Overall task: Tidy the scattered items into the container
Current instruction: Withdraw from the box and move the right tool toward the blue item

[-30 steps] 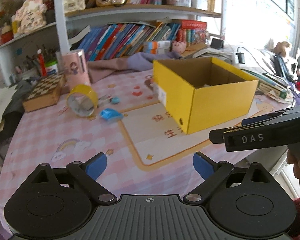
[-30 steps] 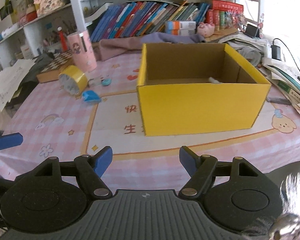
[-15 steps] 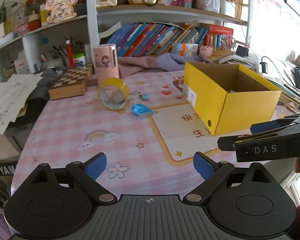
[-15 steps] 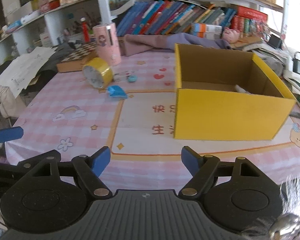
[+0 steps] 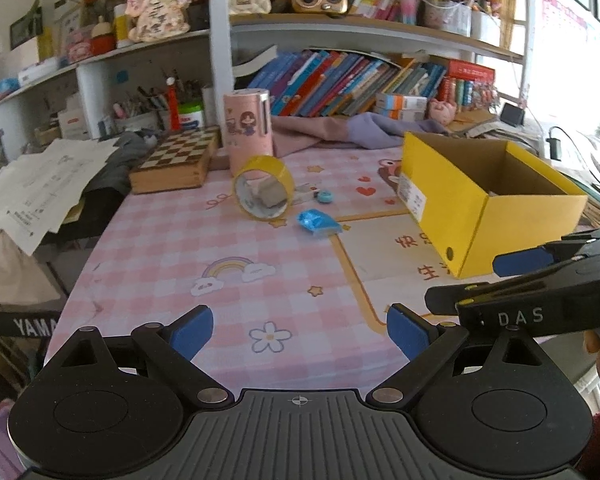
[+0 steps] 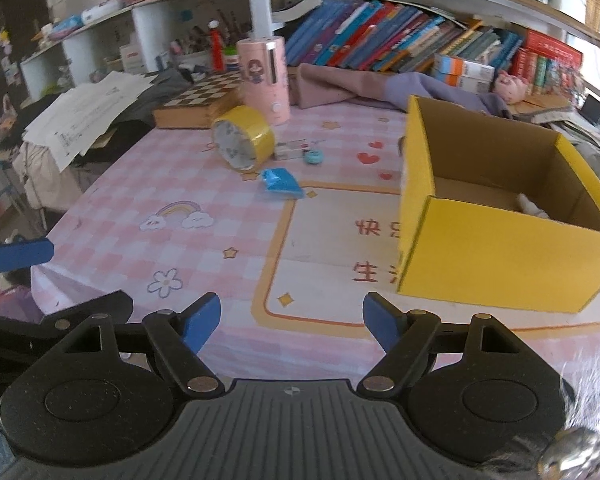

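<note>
While both jaws gape, empty | yellow box open-topped | yellow tape roll on edge

Both views swung left — yellow box now sits right of frame.

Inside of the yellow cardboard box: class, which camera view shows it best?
The right wrist view. It looks down into the yellow cardboard box, showing its brown floor and a small pale item in the far corner. The left wrist view shows the box mostly from outside; its floor is largely hidden.
</note>
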### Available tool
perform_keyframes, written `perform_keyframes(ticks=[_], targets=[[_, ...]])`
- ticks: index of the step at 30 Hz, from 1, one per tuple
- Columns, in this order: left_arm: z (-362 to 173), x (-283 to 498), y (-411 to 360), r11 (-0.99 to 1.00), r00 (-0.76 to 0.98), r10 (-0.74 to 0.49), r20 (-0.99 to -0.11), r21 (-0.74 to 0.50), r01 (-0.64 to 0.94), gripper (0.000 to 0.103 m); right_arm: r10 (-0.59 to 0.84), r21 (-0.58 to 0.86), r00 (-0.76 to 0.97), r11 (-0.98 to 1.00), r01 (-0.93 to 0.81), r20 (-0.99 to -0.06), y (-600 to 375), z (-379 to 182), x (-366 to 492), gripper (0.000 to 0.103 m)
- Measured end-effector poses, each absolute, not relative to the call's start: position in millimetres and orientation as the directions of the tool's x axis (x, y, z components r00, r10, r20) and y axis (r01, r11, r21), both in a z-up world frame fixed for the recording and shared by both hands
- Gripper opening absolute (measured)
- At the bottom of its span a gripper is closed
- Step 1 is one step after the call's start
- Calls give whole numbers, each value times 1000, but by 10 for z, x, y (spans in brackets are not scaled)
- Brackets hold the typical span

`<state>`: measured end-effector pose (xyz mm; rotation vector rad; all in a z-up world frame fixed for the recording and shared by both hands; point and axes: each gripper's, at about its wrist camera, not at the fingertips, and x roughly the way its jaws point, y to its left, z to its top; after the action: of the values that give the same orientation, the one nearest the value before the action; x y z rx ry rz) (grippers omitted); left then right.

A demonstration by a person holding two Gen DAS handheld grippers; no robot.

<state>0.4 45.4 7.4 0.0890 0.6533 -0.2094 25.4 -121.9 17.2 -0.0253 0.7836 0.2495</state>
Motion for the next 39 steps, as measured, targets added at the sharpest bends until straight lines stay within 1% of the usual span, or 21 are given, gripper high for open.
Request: perform_keyframes(ticks=[17,24,34,39], targets=[[85,417,605,987,792,-122,-598,12,162,96,237,44,677,956,-290,-696,-998,190,767,77],[71,618,619,986,792,-124,-597,15,166,96,230,36,687,958,-285,-690,-955,199,1033,77],[16,871,641,986,780,-123,-614,12,165,96,229,36,686,958,-284,-691,-935,191,1179,77],[-43,984,639,988,766,-121,-632,1,157,96,232,34,667,955,-295,-708,-907,152,1356,77]])
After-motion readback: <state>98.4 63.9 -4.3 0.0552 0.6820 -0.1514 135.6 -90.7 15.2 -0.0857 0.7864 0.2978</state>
